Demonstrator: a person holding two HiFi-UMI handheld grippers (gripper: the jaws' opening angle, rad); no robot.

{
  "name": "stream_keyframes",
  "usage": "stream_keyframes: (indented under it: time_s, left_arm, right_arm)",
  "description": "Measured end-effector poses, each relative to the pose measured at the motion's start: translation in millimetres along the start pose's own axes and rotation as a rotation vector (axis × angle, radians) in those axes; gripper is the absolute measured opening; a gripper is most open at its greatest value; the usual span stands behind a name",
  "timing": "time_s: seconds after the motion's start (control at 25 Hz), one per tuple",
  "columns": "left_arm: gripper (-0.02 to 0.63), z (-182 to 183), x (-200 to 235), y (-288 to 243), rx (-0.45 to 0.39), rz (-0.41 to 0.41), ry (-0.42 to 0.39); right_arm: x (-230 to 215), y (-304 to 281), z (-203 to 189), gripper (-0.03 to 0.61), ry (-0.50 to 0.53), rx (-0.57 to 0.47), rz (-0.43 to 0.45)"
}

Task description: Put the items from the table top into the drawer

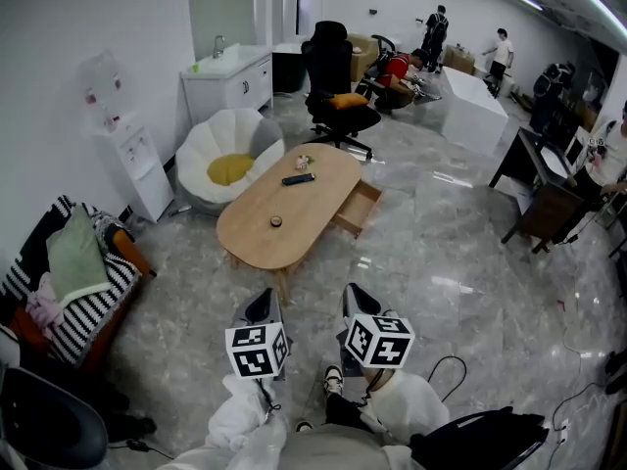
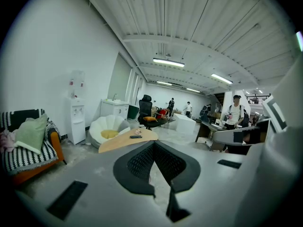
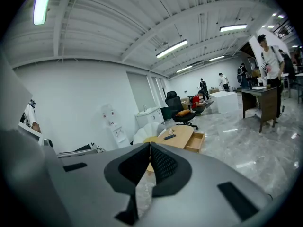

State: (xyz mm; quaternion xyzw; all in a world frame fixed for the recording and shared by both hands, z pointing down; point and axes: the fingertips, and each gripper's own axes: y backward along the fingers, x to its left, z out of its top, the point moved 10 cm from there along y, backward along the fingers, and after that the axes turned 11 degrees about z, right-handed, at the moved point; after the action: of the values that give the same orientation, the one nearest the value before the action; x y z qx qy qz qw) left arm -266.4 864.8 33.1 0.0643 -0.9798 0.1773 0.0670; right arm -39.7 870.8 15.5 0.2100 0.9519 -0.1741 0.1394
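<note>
An oval wooden table (image 1: 257,231) stands mid-room, its drawer (image 1: 358,209) pulled open on the right side. On the top lie a black remote (image 1: 298,178), a small pinkish item (image 1: 303,162) and a small dark round item (image 1: 276,221). My left gripper (image 1: 265,298) and right gripper (image 1: 355,292) hover side by side over the floor, well short of the table, both shut and empty. The left gripper (image 2: 154,142) faces the table (image 2: 124,141) and remote (image 2: 136,136). Past the right gripper (image 3: 150,144) I see the remote (image 3: 169,136) and drawer (image 3: 195,142).
A white shell chair with a yellow cushion (image 1: 227,155) sits left of the table, a black office chair (image 1: 338,96) behind it. A striped sofa (image 1: 69,282) and water dispenser (image 1: 132,164) line the left wall. A dark desk (image 1: 539,189) stands right; people are far back.
</note>
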Motion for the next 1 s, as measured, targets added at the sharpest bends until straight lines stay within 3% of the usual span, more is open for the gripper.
stream_keyframes:
  time_s: [1.0]
  left_arm:
    - [-0.006, 73, -73, -226, -0.004, 0.063, 0.030]
  right_arm:
    - [-170, -163, 114, 0.061, 0.002, 0.047, 0.057]
